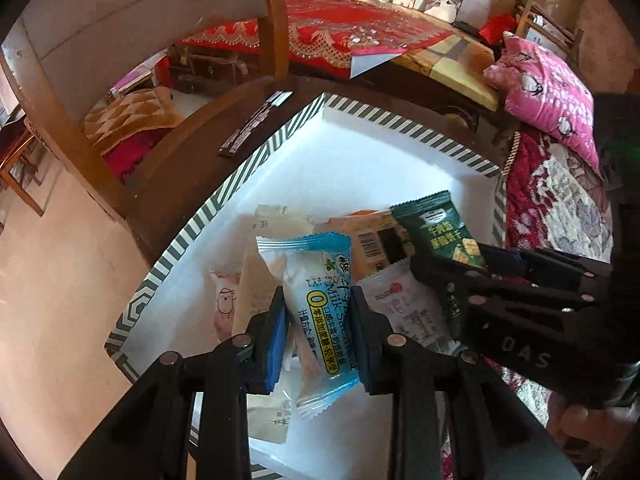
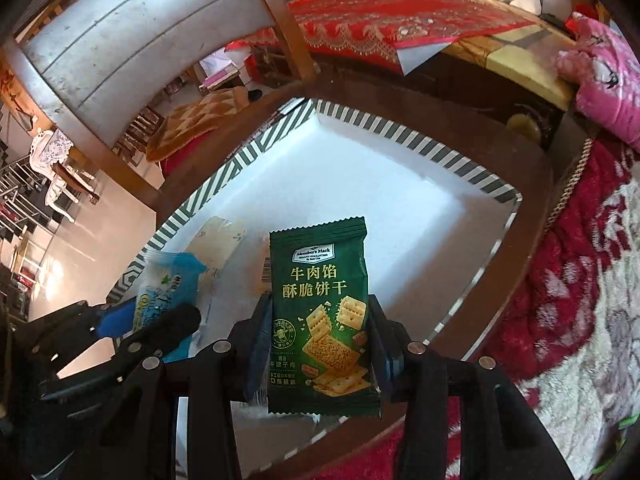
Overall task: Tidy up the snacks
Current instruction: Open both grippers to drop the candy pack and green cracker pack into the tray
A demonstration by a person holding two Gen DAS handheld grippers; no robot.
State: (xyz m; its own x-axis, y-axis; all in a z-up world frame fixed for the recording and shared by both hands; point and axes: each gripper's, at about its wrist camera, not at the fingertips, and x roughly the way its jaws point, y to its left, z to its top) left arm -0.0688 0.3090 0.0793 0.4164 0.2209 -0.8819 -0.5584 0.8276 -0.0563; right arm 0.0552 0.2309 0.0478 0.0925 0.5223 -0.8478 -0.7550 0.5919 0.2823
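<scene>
My left gripper (image 1: 318,312) is shut on a blue and white milk candy packet (image 1: 320,304), held over a white box with a green striped rim (image 1: 256,160). My right gripper (image 2: 320,320) is shut on a green cracker packet (image 2: 322,320), held upright over the same box (image 2: 440,148). In the left wrist view the right gripper (image 1: 452,268) comes in from the right with the green packet (image 1: 436,228). In the right wrist view the left gripper (image 2: 148,320) sits low left with the blue packet (image 2: 168,292). Several other snack packets (image 1: 380,240) lie in the box.
The box stands on a round dark wooden table (image 1: 192,152). A dark snack bar (image 1: 252,124) lies on the table beyond the box's left rim. A wooden chair (image 1: 120,40) stands behind. Red and pink bedding (image 1: 548,92) lies to the right.
</scene>
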